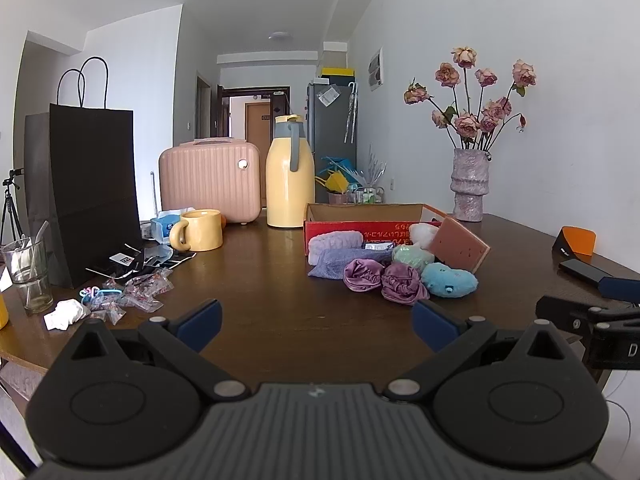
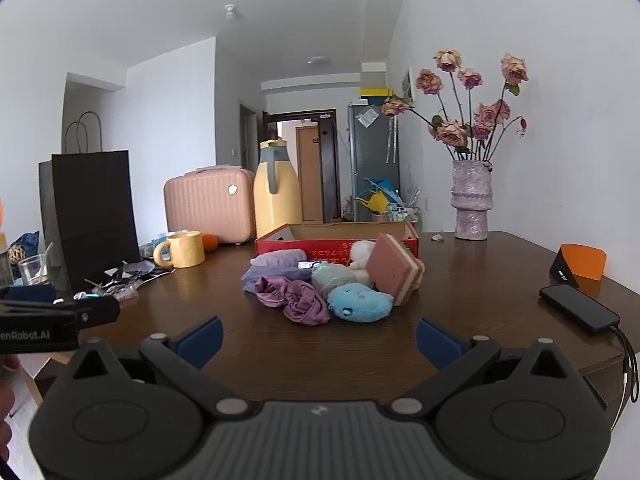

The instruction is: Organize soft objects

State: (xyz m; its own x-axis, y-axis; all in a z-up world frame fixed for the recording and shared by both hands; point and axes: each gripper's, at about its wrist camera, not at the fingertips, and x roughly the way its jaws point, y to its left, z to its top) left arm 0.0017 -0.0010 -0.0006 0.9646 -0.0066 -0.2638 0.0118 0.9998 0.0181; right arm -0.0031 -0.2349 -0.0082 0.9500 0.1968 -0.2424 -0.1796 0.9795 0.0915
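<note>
A heap of soft things lies on the dark wooden table (image 1: 272, 280) in front of a red cardboard box (image 1: 360, 226): a blue plush (image 1: 450, 280), purple satin scrunchies (image 1: 384, 278), a lilac towel (image 1: 340, 262), a pink headband (image 1: 334, 240), a mint plush (image 1: 412, 254), a white fluffy ball (image 1: 424, 234) and a pink sponge block (image 1: 460, 246). The right wrist view shows the same blue plush (image 2: 360, 302), scrunchies (image 2: 296, 300) and box (image 2: 336, 242). My left gripper (image 1: 318, 326) and right gripper (image 2: 320, 338) hover open and empty, short of the heap.
On the left stand a black paper bag (image 1: 92, 192), a yellow mug (image 1: 198, 230), a pink case (image 1: 210, 180), a yellow thermos (image 1: 290, 176), a glass (image 1: 26, 276) and small wrappers (image 1: 132, 292). A vase of roses (image 1: 470, 184) and a phone (image 2: 578, 308) sit right.
</note>
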